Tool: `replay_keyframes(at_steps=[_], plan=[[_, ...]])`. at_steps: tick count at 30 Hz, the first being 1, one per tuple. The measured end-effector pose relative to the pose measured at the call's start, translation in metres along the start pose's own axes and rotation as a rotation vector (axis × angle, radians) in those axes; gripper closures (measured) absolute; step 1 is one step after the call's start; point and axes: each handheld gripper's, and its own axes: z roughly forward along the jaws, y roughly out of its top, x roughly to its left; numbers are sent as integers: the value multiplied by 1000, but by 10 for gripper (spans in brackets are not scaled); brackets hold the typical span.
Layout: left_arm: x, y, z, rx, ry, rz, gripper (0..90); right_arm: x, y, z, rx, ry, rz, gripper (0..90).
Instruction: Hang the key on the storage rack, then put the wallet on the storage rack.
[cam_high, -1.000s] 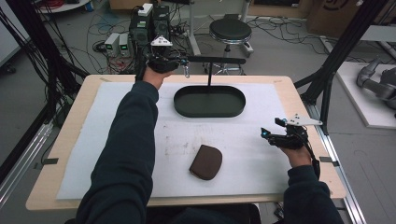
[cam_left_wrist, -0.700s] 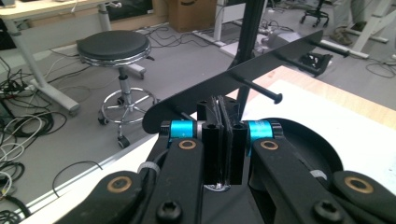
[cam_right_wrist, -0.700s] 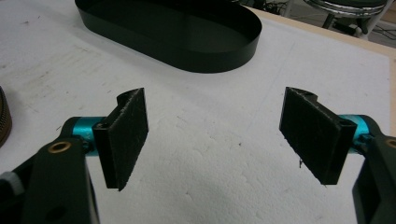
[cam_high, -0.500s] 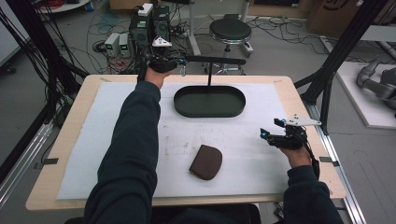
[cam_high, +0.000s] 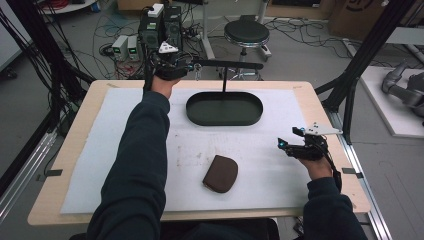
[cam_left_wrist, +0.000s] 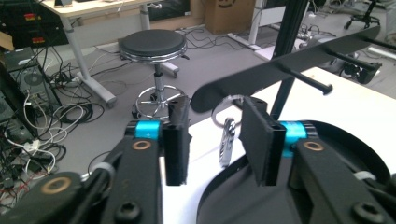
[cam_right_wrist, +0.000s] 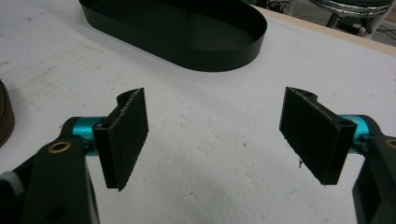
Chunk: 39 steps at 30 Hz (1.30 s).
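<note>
My left hand-held gripper sits at the far end of the black rack bar, and its jaws have just been opening: they now stand moderately apart with the keyring hanging free between them, neither pad pressing on it. The keyring dangles from the bar's rounded end, straight ahead of that gripper and just above the rim of the oval tray; its long axis hangs vertical. I judge the hang finished, so the coming move is to draw back without snagging it. My right hand-held gripper rests wide and empty, well to the right of the tray, near the brown pouch.
</note>
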Motion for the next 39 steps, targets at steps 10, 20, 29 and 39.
replay_keyframes(at_steps=[10, 20, 29, 39], plan=[[-7, -34, -57, -104, 22, -74, 199, 4, 3, 3, 10, 2, -9, 216], [-12, -80, -108, -140, -18, -73, 173, 10, 9, 9, 19, -1, -23, 206], [-18, -118, -133, -132, 5, -57, 174, 18, 12, 12, 26, 19, -41, 205], [-24, -150, -152, -89, -2, -56, 173, 23, 12, 17, 34, 69, -40, 206]])
